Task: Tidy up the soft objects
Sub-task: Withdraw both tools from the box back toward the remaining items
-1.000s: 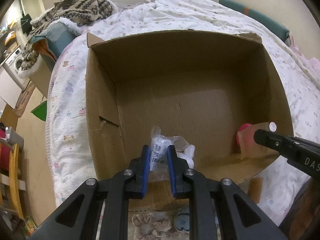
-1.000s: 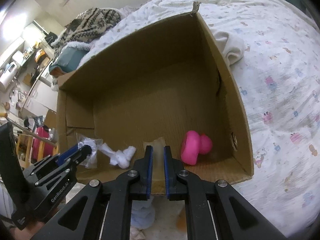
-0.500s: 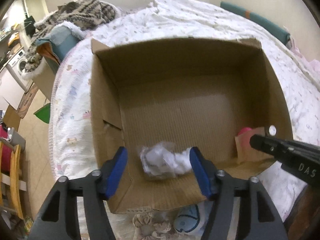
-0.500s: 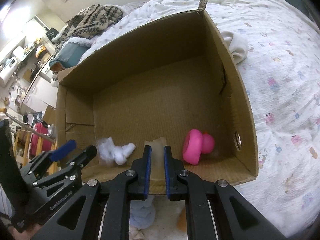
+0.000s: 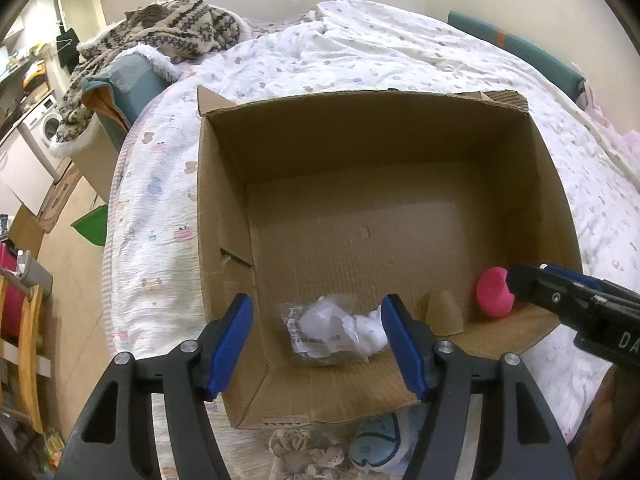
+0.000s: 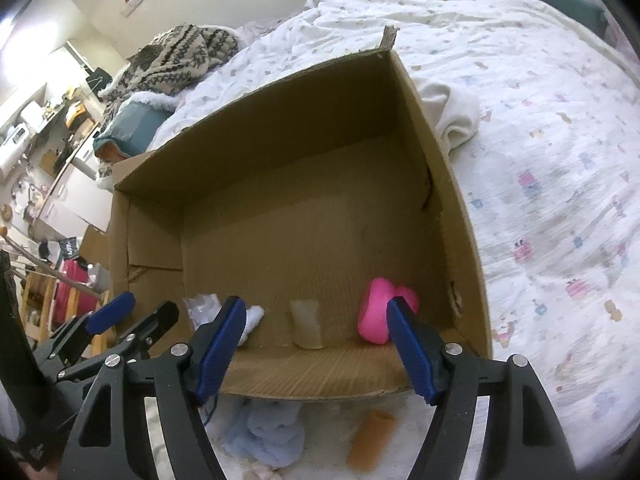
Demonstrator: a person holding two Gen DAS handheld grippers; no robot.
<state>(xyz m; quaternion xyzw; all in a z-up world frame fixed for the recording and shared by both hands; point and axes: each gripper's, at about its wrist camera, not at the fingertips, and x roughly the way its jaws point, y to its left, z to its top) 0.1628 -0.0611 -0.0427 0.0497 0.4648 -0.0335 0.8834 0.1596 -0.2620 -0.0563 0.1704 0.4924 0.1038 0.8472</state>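
3 items lie in the box (image 5: pixel 224 216): bagged white toy (image 5: pixel 336 330), beige piece (image 6: pixel 306 324), pink toy (image 6: pixel 378 316). Left gripper (image 5: pixel 318 346) and right gripper (image 6: pixel 316 350): jaws spread wide, holding nothing.

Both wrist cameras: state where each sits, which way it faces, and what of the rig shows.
Left wrist: on the left gripper, looking down and forward into the cardboard box at the bagged white item; its open fingers show, with the right gripper at right.
Right wrist: on the right gripper, facing the box's near right part; left gripper at left.
Shared: box, pink toy, tan piece.
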